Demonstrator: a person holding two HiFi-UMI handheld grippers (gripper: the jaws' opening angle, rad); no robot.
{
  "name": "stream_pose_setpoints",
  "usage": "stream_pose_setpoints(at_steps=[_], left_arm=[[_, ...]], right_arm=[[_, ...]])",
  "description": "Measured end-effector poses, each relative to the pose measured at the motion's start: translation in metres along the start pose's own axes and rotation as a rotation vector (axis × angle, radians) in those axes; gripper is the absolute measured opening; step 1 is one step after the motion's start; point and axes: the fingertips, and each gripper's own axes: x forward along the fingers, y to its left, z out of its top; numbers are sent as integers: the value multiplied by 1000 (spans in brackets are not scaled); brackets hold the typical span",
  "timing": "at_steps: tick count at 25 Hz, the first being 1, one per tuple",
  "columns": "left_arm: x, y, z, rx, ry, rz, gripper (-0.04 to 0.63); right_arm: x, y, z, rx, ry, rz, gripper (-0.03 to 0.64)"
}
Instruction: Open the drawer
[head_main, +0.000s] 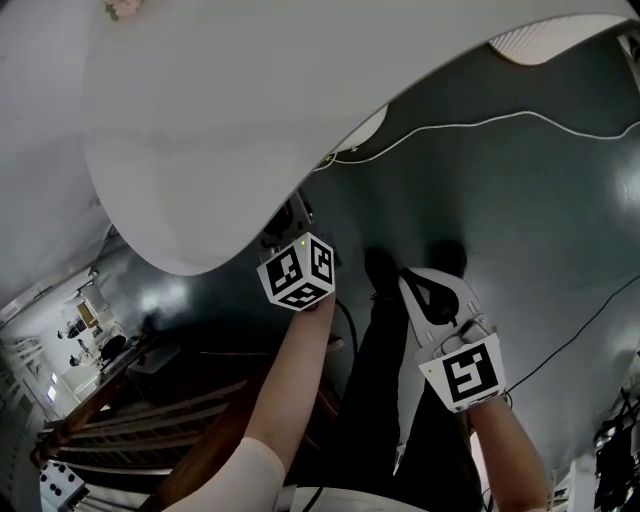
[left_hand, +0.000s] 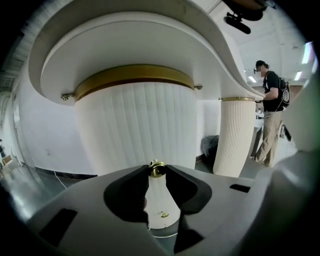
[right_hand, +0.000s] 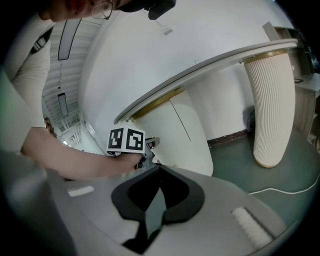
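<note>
A small brass knob (left_hand: 158, 170) sits right between the tips of my left gripper (left_hand: 158, 167), whose jaws stand open around it; I see no clear press on it. Below the knob a white piece (left_hand: 161, 200) with a tiny brass fitting shows through the gap. Behind rises the desk's ribbed white rounded body (left_hand: 135, 130) with a brass band, under the curved desk top (head_main: 230, 120). In the head view the left gripper's marker cube (head_main: 297, 270) is tucked under the desk edge. My right gripper (right_hand: 159, 168) hangs back to the right, shut on nothing (head_main: 415, 280).
A ribbed white column leg (left_hand: 235, 135) stands to the right, with a dark bag (left_hand: 210, 147) beside it. A person (left_hand: 272, 115) stands further back. A white cable (head_main: 480, 125) runs across the dark floor. Wooden rails (head_main: 150, 420) lie at lower left.
</note>
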Motion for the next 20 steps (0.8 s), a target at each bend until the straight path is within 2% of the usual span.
stream_pose_setpoints(at_steps=[9, 20], left_arm=[[7, 7, 0, -14, -15, -26, 104], [-22, 1, -11, -27, -7, -49, 103]], right_arm=[[13, 10, -10, -4, 33, 14, 11], [9, 17, -5, -26, 30, 6, 11]])
